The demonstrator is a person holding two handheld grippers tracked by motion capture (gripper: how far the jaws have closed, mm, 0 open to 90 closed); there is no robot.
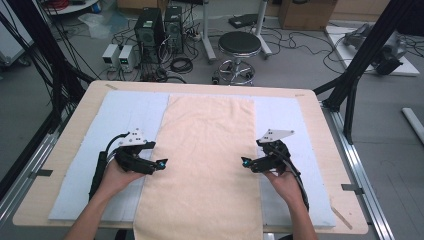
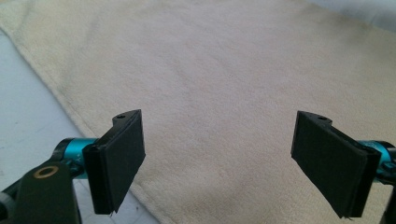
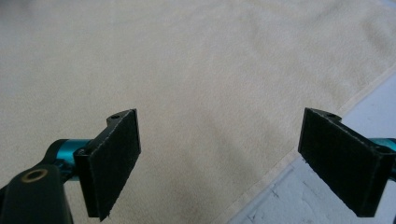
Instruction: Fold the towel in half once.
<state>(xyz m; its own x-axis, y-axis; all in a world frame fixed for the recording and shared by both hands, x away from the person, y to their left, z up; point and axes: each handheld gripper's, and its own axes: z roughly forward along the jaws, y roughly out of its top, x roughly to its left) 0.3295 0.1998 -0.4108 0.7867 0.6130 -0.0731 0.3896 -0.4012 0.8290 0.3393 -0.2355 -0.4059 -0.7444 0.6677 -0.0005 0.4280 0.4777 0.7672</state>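
So far the towel (image 1: pixel 202 165) lies flat and long down the middle of the table (image 1: pixel 65 150), from the far side to the near edge. It is cream colored and smooth, with no fold in it yet. It rests on a pale blue sheet (image 1: pixel 130 112) that covers most of the table top. My guess is that the work is to fold the towel, and it looks like the start: nothing is lifted and nothing is turned over. All the folding is still to do.

Now the jaws. The left gripper (image 1: pixel 161 163) sits at the left long edge of the towel, about halfway down it. In the left gripper view its two black jaws stand wide apart, with the towel's edge running under them and nothing between them. The left gripper (image 2: pixel 219 163) holds nothing.

The right gripper (image 1: pixel 245 161) sits at the right long edge, right across from the other one. In the right gripper view the right gripper (image 3: pixel 219 163) also has its jaws wide apart, over the towel's edge and a bit of the blue sheet. It holds nothing too. I cannot tell if the jaw tips touch the cloth or stay just above it.

A hand (image 1: pixel 114 181) holds each gripper from the near side. Past the table, a round stool (image 1: pixel 239 45) stands on the floor.
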